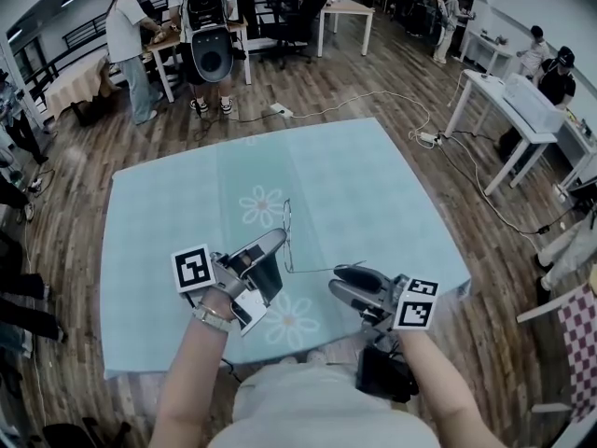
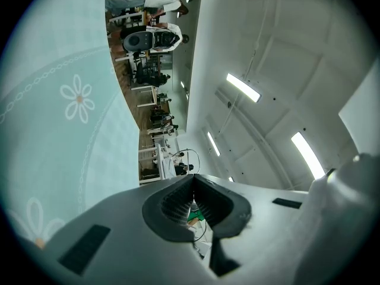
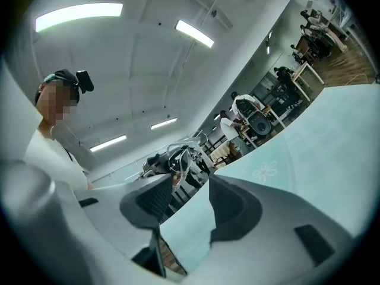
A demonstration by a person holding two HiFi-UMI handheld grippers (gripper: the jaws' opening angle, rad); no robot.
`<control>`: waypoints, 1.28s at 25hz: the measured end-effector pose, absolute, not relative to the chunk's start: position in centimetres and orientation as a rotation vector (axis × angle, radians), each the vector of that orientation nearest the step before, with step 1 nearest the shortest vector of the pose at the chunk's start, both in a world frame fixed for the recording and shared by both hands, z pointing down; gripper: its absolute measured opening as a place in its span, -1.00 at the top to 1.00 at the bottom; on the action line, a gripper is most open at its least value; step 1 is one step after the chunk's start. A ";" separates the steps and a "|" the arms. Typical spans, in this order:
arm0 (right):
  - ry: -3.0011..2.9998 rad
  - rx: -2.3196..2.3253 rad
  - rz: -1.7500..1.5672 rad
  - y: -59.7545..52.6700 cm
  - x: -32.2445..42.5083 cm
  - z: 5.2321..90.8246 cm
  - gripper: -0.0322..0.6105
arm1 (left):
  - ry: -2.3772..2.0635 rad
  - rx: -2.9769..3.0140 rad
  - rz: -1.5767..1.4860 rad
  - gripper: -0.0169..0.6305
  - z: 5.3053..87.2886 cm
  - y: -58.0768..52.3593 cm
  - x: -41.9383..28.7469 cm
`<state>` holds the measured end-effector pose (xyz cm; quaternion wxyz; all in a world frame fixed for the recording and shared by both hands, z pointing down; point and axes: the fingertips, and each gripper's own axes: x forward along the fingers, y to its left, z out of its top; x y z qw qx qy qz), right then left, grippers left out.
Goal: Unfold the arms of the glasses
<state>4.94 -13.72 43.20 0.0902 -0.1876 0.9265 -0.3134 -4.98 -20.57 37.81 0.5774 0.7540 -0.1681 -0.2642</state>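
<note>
The left gripper [image 1: 272,243] is clamped on the front of the glasses [image 1: 287,236] over the table [image 1: 373,185]. One thin arm reaches out toward the right gripper [image 1: 338,282], whose jaws stand apart and empty. That arm looks unfolded, so the next move is probably a light pinch on the other arm. Only the left gripper view shows the wire nipped between the pads, while the right gripper view shows the frame beyond its open gap.
</note>
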 end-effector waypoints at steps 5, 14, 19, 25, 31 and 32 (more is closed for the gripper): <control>2.702 -0.521 -0.942 -14.3 3.4 42.3 0.36 | -0.412 1.779 -0.614 0.92 36.4 -21.4 -4.7; 2.486 -0.470 -1.006 -15.8 1.7 40.4 0.52 | -0.425 1.753 -0.672 0.92 34.8 -21.9 -4.0; 2.391 -0.339 -1.074 -16.0 0.4 39.2 0.53 | -0.414 1.762 -0.683 0.92 33.8 -22.0 -3.6; 2.360 -0.318 -1.096 -16.1 -0.4 39.3 0.58 | -0.415 1.757 -0.689 0.92 33.5 -21.9 -3.5; 2.325 -0.282 -1.108 -16.0 -0.2 38.9 0.77 | -0.421 1.752 -0.692 0.92 33.7 -21.6 -3.1; 2.323 -0.274 -1.108 -15.9 -0.3 39.0 0.77 | -0.421 1.749 -0.693 0.92 33.8 -21.6 -3.2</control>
